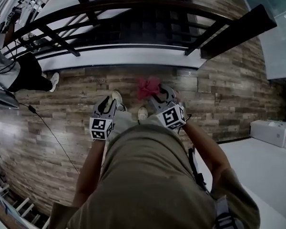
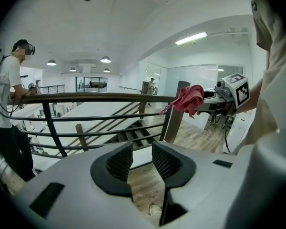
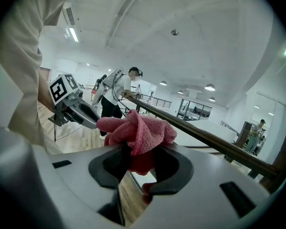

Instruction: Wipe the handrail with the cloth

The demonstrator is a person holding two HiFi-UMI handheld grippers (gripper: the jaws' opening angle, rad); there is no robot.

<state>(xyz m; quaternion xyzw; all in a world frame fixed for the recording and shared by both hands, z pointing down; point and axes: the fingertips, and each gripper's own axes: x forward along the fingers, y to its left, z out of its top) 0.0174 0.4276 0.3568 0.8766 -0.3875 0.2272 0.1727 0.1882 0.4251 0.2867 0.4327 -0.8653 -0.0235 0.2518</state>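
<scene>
In the head view, the handrail is a dark wooden bar curving across the top of the frame, its long axis running left to right. It lies ahead of both grippers, beyond a strip of plank floor and a white ledge. The left gripper and right gripper are side by side close to the person's body, about equally far from the rail. The pink cloth sits at the tip of the right one, well short of the rail.

In the left gripper view, the fingers are spread with nothing between them; only floor shows through the gap. The handrail crosses level ahead, above thin dark bars, and ends at a wooden post. A staircase drops behind it. The cloth hangs off the right gripper, near the post end. Another person stands at the far left by the rail.

In the right gripper view, the fingers pinch the cloth, which is bunched above them. The handrail slants from upper left to lower right just beyond and to the right of it, apparently not touching. This hand looks the one to reach forward. The room is a bright white hall with ceiling lights.
</scene>
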